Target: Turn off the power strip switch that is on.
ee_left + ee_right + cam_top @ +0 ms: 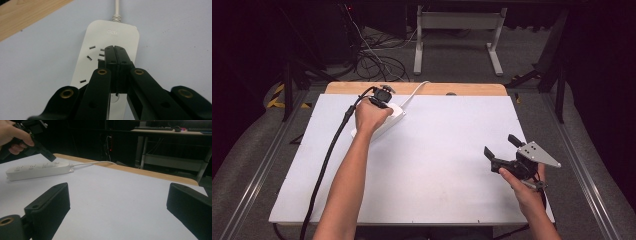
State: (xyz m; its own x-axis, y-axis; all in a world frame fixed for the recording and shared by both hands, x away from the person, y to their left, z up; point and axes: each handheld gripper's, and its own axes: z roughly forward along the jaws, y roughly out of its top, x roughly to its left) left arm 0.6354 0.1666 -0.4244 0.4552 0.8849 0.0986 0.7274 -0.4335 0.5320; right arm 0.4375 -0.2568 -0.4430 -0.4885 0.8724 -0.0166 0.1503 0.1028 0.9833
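Our left claw is right over the power strip

Low on the right of the high view, our right gripper (pixel 502 146) waits with its jaws spread wide and nothing in them, well apart from the strip. Farther up, in the upper left, our left gripper (pixel 115 50) has its jaws pressed together, tips just over the white power strip (pixel 111 37), pinching nothing. The strip's long side runs straight away from that claw, toward its cord (pixel 116 7).

The bench (pixel 427 165) lies open across its middle, front and right side. Toward the far left corner, a white power strip (pixel 388 121) and its cord (pixel 414 91) block the way.
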